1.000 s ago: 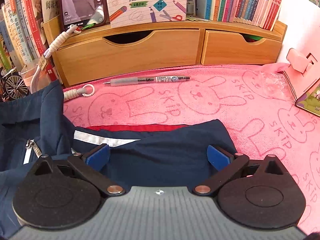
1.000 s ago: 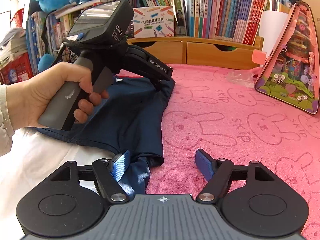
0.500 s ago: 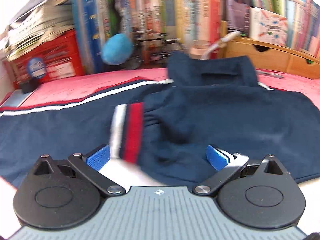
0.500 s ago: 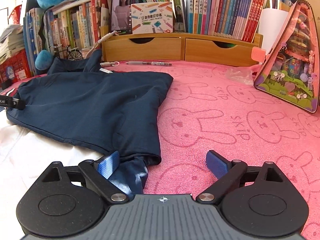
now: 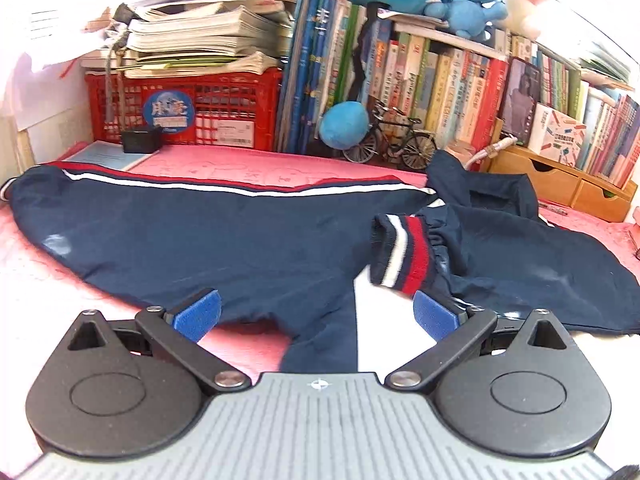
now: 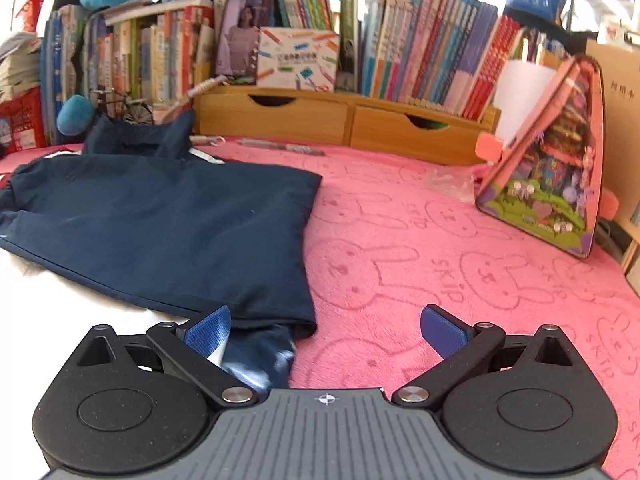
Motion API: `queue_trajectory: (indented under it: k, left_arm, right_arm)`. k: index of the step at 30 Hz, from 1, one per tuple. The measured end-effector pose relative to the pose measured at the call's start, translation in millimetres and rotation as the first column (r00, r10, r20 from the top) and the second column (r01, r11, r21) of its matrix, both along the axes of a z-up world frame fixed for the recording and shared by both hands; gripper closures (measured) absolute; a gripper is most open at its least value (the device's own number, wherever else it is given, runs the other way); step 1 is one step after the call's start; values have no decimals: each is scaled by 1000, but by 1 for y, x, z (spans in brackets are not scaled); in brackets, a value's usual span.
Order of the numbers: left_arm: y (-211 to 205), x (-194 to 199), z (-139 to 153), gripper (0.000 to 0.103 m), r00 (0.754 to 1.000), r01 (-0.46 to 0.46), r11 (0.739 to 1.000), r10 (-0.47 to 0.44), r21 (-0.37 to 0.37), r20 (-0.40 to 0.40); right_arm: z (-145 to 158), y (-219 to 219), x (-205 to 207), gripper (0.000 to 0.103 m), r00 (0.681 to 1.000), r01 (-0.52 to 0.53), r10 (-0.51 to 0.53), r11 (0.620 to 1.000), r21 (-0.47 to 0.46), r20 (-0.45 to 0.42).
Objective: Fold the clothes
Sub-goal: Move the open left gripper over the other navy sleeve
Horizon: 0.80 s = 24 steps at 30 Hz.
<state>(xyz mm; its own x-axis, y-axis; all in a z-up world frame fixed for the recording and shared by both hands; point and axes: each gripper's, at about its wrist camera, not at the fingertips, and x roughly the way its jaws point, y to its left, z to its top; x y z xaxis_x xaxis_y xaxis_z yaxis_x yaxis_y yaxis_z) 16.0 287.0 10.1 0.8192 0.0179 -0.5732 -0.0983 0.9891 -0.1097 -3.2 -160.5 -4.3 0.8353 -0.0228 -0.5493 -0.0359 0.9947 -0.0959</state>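
- Task thing: navy jacket [image 5: 248, 240] w/ red-white trim, laid flat on the pink bunny-print cover [image 6: 440, 248] of the desk, to the left of the wooden drawer unit [image 6: 344, 120] at the far edge.
- Done so far, judged from the lie of the cloth: right sleeve is folded inward across the body, w/ its striped cuff [image 5: 404, 254] resting on top near the middle; right side is seen as a neat straight fold edge in the right wrist view.
- Collar [image 5: 480, 188] is stood up at the far side, not yet flattened.
- Left sleeve [image 5: 120, 216] is stretched straight out to the left, still unfolded; approx. half the sleeve work is left.
- Also left, prob.: left side to be folded in, then body to be doubled up from the hem.
- Left hand-held gripper [image 5: 316, 316]: jaws spread wide, nothing clamped; hem cloth is seen below and betw. the pads, no pad pressed on it.
- Right hand-held gripper [image 6: 324, 334]: jaws have just been opening, now at full spread; a near corner of navy cloth is lying by its left pad, not gripped.
- Next step is judged to be the left sleeve.
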Motion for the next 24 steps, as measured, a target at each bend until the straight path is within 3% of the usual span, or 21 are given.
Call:
queue_trajectory:
  k: [3, 7, 10, 13, 14, 16, 20, 22, 24]
  left_arm:
    - [32, 2, -10, 0, 997, -74, 994, 71, -82, -40]
    - [61, 10, -24, 0, 989, -124, 972, 106, -198, -99]
    - [48, 17, -21, 0, 994, -56, 996, 50, -62, -96]
    - [27, 27, -17, 0, 996, 22, 992, -12, 121, -87]
    - [23, 33, -16, 0, 996, 37, 985, -22, 170, -90]
    - [22, 50, -16, 0, 990, 79, 978, -54, 195, -129]
    - [34, 86, -25, 0, 933, 226, 968, -184, 108, -308]
    - [39, 93, -28, 0, 912, 268, 960, -225, 83, -343]
    - [41, 96, -28, 0, 907, 276, 957, -230, 86, -354]
  right_arm:
    - [30, 58, -1, 0, 980, -196, 194, 978, 73, 32]
    - [41, 155, 12, 0, 905, -422, 426, 899, 118, -7]
    - [31, 236, 15, 0, 845, -529, 532, 847, 53, -53]
    - [21, 286, 13, 0, 803, -596, 594, 803, -23, -51]
    - [18, 297, 13, 0, 801, -599, 597, 800, -46, -50]
    - [13, 307, 17, 0, 806, -592, 591, 804, -46, -47]
    - [1, 303, 31, 0, 837, -543, 544, 839, 35, -60]
    - [-2, 301, 40, 0, 854, -513, 517, 856, 66, -56]
    - [-4, 303, 49, 0, 866, -493, 498, 866, 89, -52]
